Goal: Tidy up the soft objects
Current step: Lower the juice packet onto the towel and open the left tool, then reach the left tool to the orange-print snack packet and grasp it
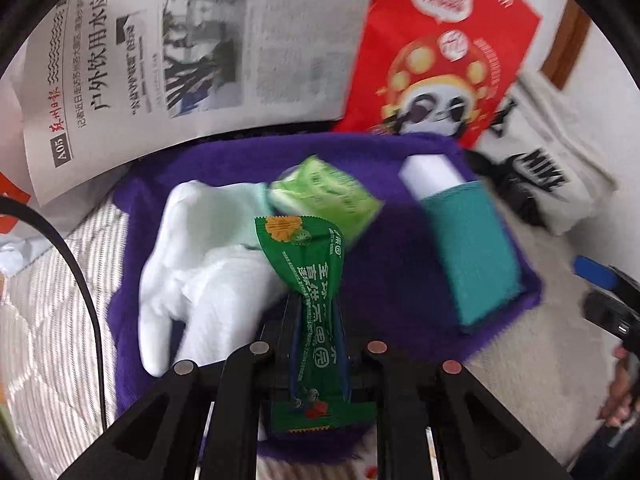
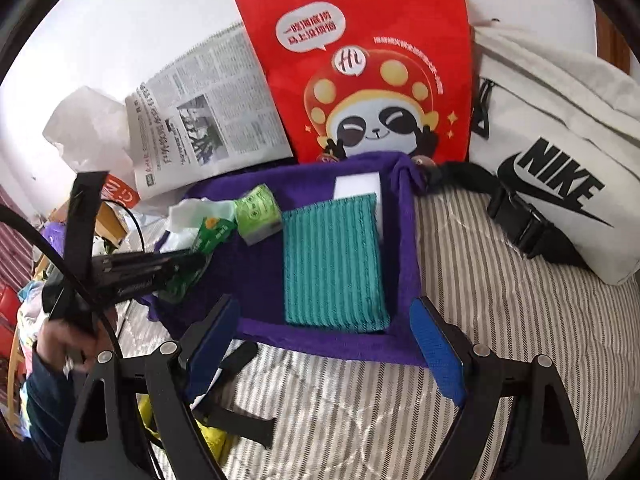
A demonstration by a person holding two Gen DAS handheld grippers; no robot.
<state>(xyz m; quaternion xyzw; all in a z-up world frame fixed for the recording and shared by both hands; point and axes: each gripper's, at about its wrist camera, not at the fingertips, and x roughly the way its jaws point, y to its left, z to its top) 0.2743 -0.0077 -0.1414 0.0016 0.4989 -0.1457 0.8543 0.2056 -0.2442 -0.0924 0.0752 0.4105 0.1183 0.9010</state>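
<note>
Left claw (image 1: 316,320) is clamped on the crinkly green foil snack sachet (image 1: 310,280), long axis pointing 12 o'clock, over the purple fleece cloth (image 1: 384,280) on the striped quilted bed (image 2: 500,340). Free spot lies at 1 o'clock, before the teal ribbed cloth (image 1: 472,256). Right claw (image 2: 328,344) gapes wide, empty, nearer the teal.

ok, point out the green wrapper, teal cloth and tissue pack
green wrapper (image 1: 316,280), left wrist view, printed middle
teal cloth (image 2: 334,264), right wrist view, ribbed centre
tissue pack (image 1: 324,196), left wrist view, top face
</note>
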